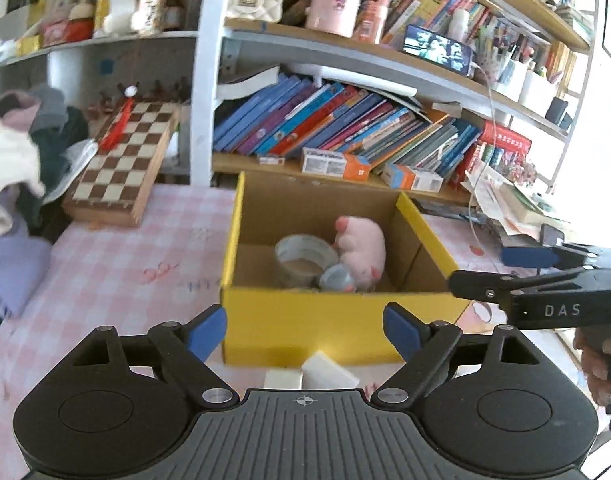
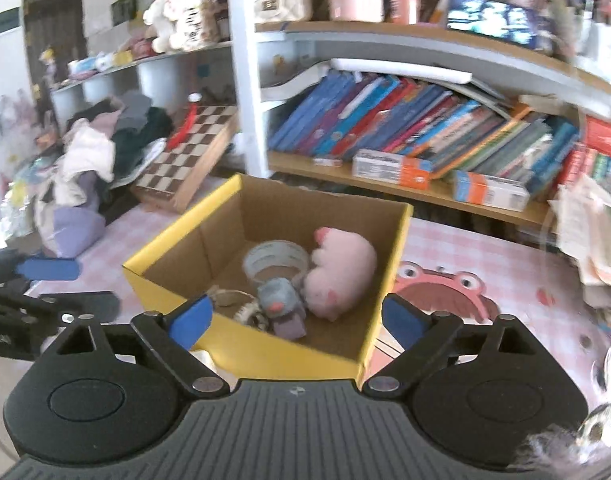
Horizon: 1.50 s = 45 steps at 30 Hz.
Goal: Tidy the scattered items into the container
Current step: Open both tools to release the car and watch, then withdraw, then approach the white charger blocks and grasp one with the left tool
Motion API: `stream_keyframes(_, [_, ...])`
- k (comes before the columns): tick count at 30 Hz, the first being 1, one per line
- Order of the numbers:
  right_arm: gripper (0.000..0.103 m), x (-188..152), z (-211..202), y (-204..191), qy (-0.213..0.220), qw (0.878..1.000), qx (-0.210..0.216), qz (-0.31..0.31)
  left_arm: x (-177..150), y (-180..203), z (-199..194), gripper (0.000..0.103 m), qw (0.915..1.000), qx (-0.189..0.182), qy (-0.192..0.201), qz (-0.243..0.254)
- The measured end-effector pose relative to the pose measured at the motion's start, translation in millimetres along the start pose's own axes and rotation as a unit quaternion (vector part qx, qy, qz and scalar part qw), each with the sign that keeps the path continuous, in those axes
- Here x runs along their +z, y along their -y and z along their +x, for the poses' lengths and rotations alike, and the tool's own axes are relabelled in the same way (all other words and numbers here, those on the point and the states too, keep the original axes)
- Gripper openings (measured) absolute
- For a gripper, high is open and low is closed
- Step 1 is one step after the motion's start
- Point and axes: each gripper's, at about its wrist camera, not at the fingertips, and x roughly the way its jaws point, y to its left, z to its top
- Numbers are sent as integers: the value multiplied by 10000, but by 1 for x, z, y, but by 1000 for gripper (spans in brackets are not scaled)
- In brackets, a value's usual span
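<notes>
A yellow cardboard box (image 1: 265, 320) stands on the pink checked tablecloth; it also shows in the right wrist view (image 2: 265, 350). Inside lie a pink plush pig (image 1: 361, 250) (image 2: 341, 272), a tape roll (image 1: 305, 258) (image 2: 275, 262), a grey toy (image 1: 337, 278) (image 2: 281, 304) and a cord tangle (image 2: 233, 300). A white block (image 1: 325, 372) lies on the table in front of the box, just ahead of my left gripper (image 1: 305, 330), which is open and empty. My right gripper (image 2: 297, 318) is open and empty at the box's near corner; it shows from the side in the left wrist view (image 1: 505, 268).
A chessboard box (image 1: 125, 164) leans at the back left beside a pile of clothes (image 1: 21, 160). Bookshelves (image 1: 345, 128) with books and small cartons stand behind the box. Papers (image 1: 509, 200) are heaped at the right. A pink frog print (image 2: 445, 288) is on the cloth.
</notes>
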Motion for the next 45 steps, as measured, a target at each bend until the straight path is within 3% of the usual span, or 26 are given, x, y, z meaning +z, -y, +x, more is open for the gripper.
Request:
stream_keyframes(5, [93,-32,-14,-8,20,9991,-400,159,-27,-5,-13,87,9995,266,131,-96])
stream_keyframes(18, [93,-97,-30,-28,-326,9945,-912,408,-68,-5,-28,88,9994,339,-101,28])
stream_keyframes(26, [93,-116,-33,-39,-307,9937,-975,453,-87,-1,-27,88,9986,499,-174,87])
stream_keyframes(38, [90,-126,-19,-36,-570,9913,-1144,326,-89,11,-13,88,9968,569,-209,517])
stream_keyframes(45, [76,-120,-15,-29,-543,9915,-1141,312,-89,18,-4,88,9953,590,-240,725])
